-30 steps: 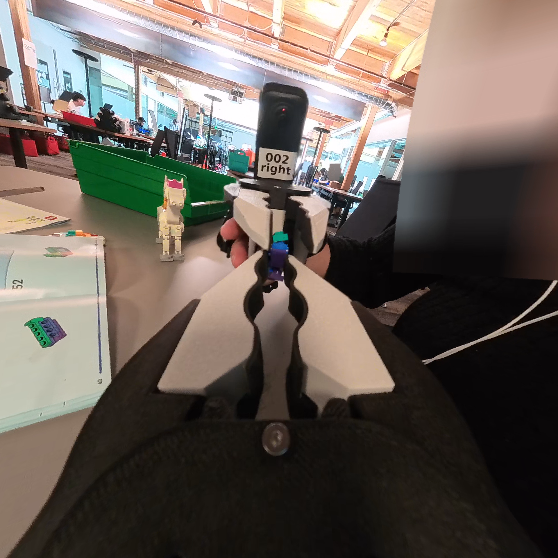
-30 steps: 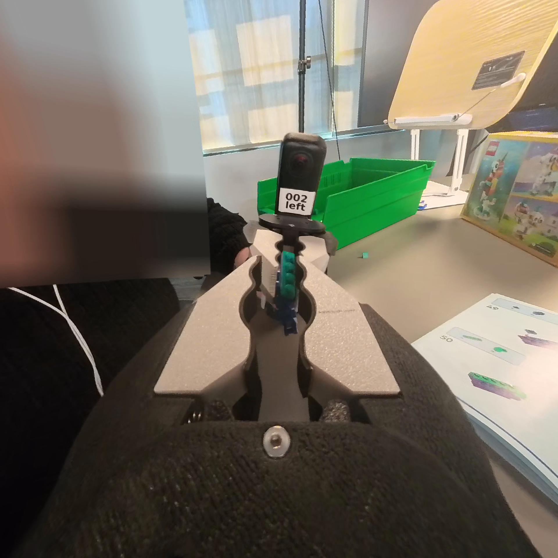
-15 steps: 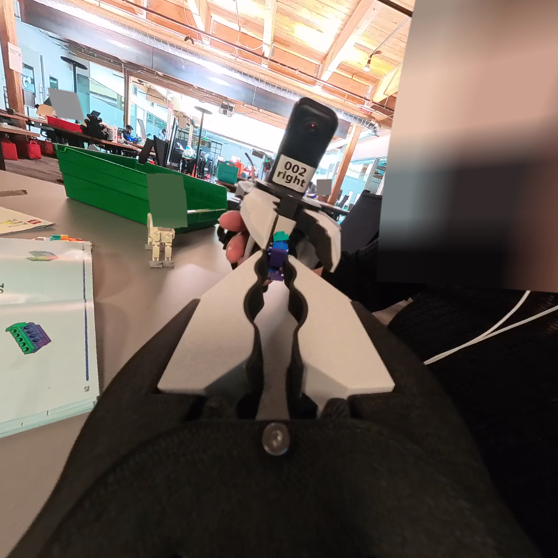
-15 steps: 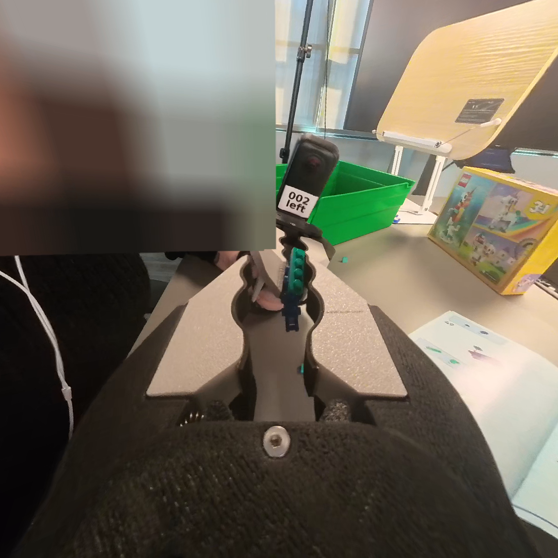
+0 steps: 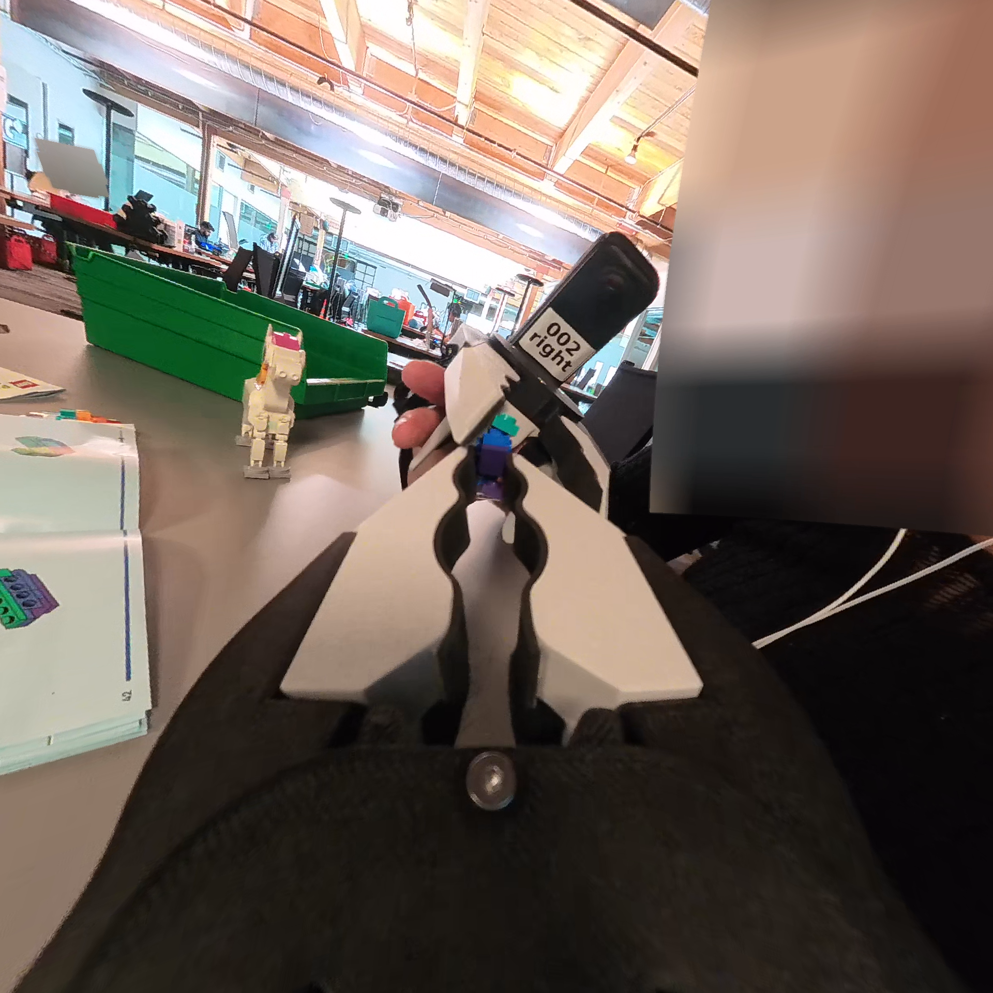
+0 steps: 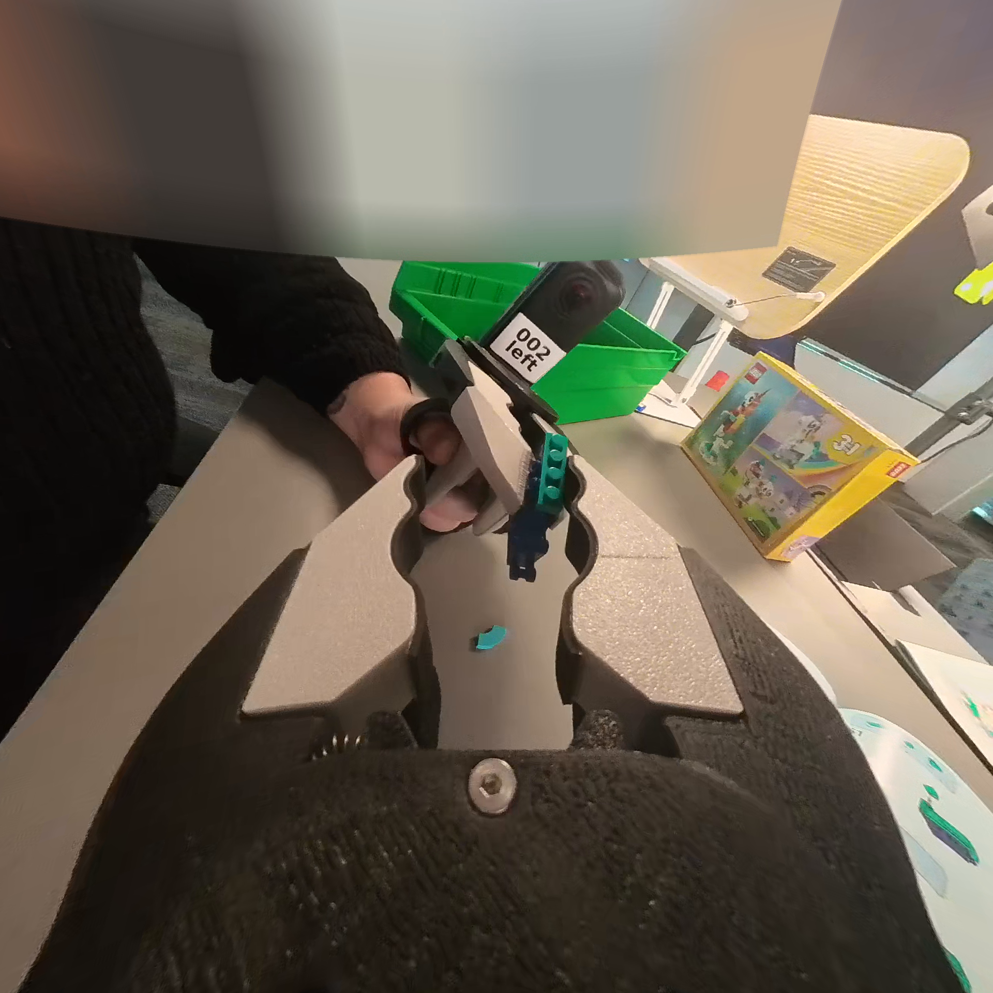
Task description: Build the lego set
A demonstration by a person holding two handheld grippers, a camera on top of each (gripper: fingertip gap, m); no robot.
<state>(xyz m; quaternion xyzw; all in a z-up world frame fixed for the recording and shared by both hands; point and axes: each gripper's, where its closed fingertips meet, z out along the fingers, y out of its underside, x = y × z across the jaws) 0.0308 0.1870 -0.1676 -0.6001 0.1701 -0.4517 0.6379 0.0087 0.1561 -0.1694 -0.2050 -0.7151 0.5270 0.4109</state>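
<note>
My left gripper (image 5: 490, 470) is shut on a small lego assembly (image 5: 491, 457) of purple, blue and teal bricks and holds it above the grey table. In the right wrist view the assembly shows a teal studded plate (image 6: 553, 478) over dark blue pieces. My right gripper (image 6: 491, 483) faces the left one, with its jaws spread wide on either side of the assembly. Its right fingertip (image 6: 577, 483) sits next to the teal plate; I cannot tell if they touch. A small teal curved piece (image 6: 490, 638) lies on the table below.
A white lego animal figure (image 5: 271, 397) stands in front of a green bin (image 5: 215, 333). An open instruction booklet (image 5: 59, 591) lies at the left. A yellow lego box (image 6: 795, 457) and a pale wooden stand (image 6: 870, 215) are at the right. My two grippers' fingertips are within a few centimetres of each other. It is some 11 centimetres from my left tips to the small teal curved piece (image 6: 490, 638).
My right gripper's jaws have spread wider and let go of the assembly. Both grippers have tilted. The small teal piece now shows on the table.
</note>
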